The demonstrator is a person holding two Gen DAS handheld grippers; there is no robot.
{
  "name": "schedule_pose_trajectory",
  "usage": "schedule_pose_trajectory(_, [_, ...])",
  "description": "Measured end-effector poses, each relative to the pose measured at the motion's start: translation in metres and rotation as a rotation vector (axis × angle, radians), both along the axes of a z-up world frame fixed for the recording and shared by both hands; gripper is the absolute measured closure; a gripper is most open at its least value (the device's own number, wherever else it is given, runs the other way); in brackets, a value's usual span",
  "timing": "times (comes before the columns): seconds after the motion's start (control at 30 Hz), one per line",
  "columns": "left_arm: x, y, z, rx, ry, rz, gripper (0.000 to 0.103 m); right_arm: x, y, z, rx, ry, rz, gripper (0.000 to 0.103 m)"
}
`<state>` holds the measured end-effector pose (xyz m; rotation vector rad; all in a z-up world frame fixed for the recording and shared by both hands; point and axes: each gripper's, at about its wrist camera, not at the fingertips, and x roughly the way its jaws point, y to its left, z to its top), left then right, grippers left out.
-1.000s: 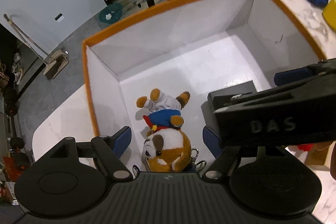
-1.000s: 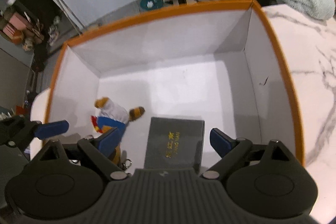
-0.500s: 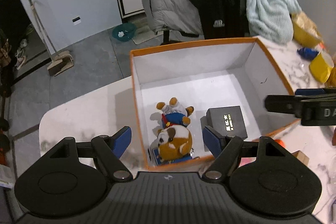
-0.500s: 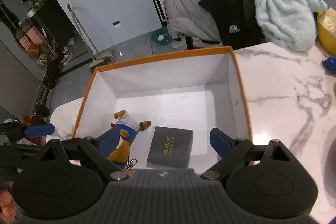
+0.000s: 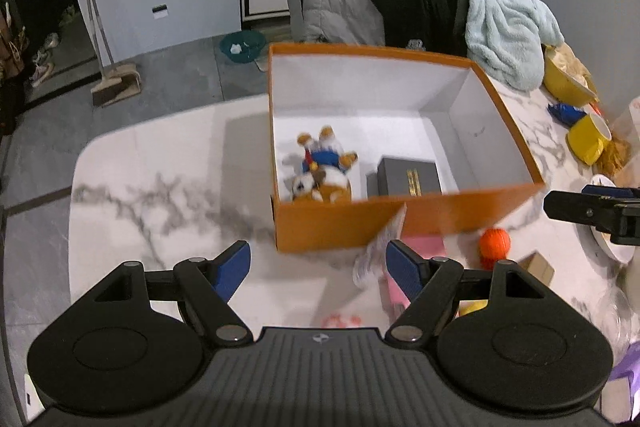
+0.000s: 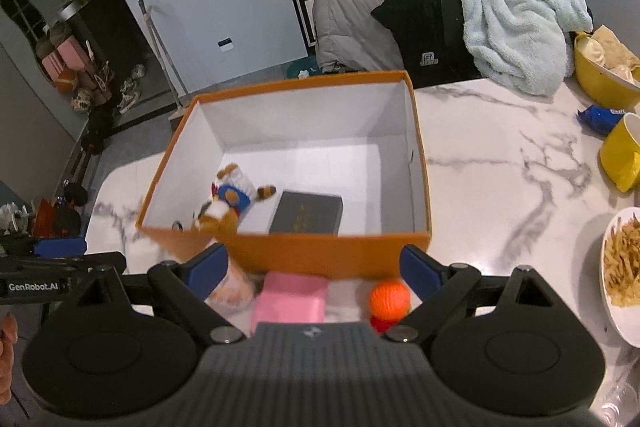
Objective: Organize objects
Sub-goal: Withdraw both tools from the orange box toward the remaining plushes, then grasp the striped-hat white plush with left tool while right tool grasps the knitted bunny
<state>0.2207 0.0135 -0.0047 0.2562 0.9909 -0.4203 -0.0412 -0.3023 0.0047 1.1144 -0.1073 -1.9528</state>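
Black left tool [image 5: 318, 265] and right tool [image 6: 314, 267] hang released, gripping nothing, over the white marble counter [image 6: 500, 163]. Pink rectangular block [image 6: 290, 297] and orange knitted ball [image 6: 389, 299] lie just before the orange cardboard box [image 6: 332, 255]. Best to straddle one squarely, then clear the box's near wall.

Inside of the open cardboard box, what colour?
White inside, orange outside: the open cardboard box shows it best in the right wrist view.
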Motion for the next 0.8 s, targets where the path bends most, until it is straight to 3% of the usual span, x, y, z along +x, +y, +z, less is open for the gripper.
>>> schedule_pose_trajectory(0.37, [-0.038,0.022,-0.02,-0.057,0.046,-0.003,0.015,0.035,0.034,-0.021,0.063,-0.018,0.065,0.01])
schedule_pose_trajectory(0.53, [-0.05,0.022,-0.034,-0.041,0.058,-0.024,0.015,0.059,0.045,-0.037,0.103,-0.04,0.098,0.01])
schedule_pose_trajectory(0.8, [-0.059,0.02,-0.066,0.053,0.067,-0.083,0.017,0.107,0.051,-0.063,0.184,-0.064,0.196,0.01])
